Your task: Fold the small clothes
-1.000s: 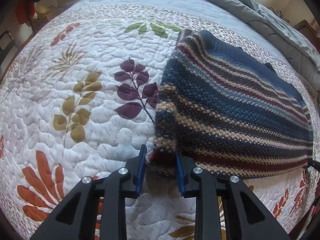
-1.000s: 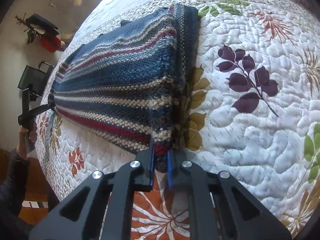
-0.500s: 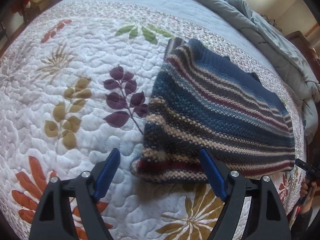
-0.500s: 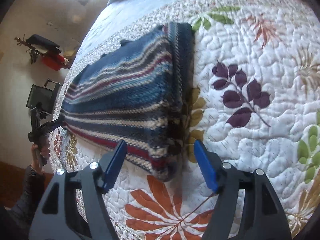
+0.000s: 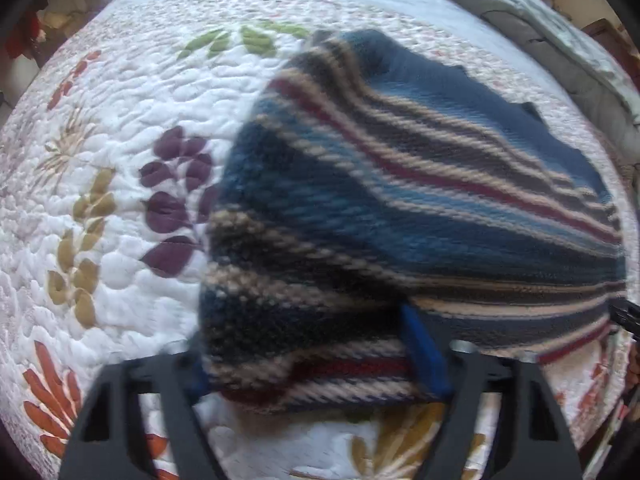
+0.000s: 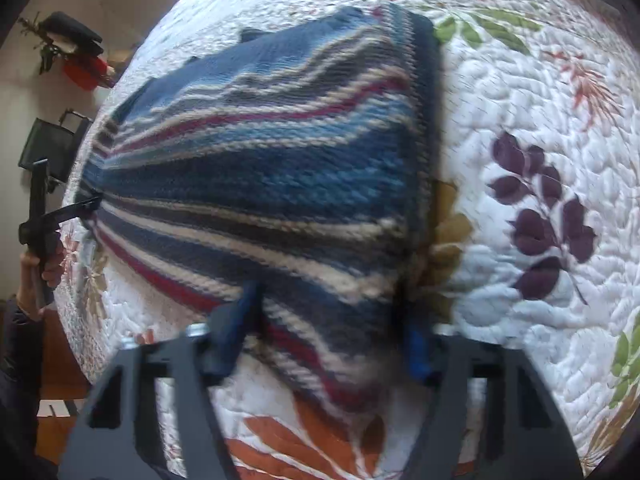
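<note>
A folded knit sweater with blue, tan and dark red stripes lies on the quilted bed. My left gripper is open, its blue-padded fingers straddling the sweater's near corner; the left pad is partly hidden under the knit. In the right wrist view the same sweater fills the middle. My right gripper is open too, with its fingers on either side of the sweater's other near corner. The left gripper shows at the sweater's far left end. Both views are blurred by motion.
The white quilt with leaf prints covers the bed around the sweater. A grey duvet is bunched at the far right. Beyond the bed's left edge in the right wrist view stand a dark stand and a red object.
A second ago both grippers were shut on the sweater's near corners. They let go and opened wide, and now both have pushed forward so the corners sit between the open fingers.
</note>
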`<state>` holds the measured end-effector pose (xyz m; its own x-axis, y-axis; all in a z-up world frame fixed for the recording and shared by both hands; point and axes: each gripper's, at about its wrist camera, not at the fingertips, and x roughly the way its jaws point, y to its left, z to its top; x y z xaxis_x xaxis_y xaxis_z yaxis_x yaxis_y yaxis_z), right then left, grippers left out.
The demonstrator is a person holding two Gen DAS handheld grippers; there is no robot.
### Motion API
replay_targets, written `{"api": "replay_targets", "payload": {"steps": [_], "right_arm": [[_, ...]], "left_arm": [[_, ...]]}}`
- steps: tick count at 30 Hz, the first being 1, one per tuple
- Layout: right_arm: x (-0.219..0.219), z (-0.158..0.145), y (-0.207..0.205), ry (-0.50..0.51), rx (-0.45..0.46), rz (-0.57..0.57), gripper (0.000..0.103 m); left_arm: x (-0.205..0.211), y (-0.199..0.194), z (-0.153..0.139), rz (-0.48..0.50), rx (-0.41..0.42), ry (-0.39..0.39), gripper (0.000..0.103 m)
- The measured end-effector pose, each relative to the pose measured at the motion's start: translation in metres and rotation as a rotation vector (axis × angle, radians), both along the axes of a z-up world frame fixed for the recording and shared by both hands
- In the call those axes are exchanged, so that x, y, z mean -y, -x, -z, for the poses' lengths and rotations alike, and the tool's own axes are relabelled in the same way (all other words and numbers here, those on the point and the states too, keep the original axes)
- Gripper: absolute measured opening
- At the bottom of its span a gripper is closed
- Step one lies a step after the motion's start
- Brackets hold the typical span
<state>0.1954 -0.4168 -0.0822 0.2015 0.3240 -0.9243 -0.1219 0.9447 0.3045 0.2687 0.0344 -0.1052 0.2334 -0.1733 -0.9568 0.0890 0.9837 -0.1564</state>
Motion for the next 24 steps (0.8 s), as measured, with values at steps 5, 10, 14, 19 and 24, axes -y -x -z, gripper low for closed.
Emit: {"api": "replay_targets", "payload": {"steps": [5, 10, 14, 19, 24], "right_arm": [[0.010, -0.004, 0.006, -0.126, -0.014, 0.049, 0.019], [0.025, -0.040, 0.026, -0.187, 0.034, 0.061, 0.017], [0.026, -0.064, 0.049, -0.125, 0.041, 0.052, 0.017], [0.051, -0.071, 0.100, -0.095, 0.000, 0.091, 0.017], [0.065, -0.056, 0.148, -0.074, -0.069, 0.094, 0.017]], "left_arm": [[0.009, 0.007, -0.013, 0.012, 0.023, -0.045, 0.030], [-0.008, 0.024, -0.039, -0.023, 0.034, 0.058, 0.021], [-0.003, 0.053, -0.059, 0.013, 0.027, 0.110, 0.021], [0.009, 0.109, -0.070, 0.085, -0.003, 0.142, 0.021], [0.020, 0.151, -0.057, 0.115, -0.041, 0.141, 0.021]]}}
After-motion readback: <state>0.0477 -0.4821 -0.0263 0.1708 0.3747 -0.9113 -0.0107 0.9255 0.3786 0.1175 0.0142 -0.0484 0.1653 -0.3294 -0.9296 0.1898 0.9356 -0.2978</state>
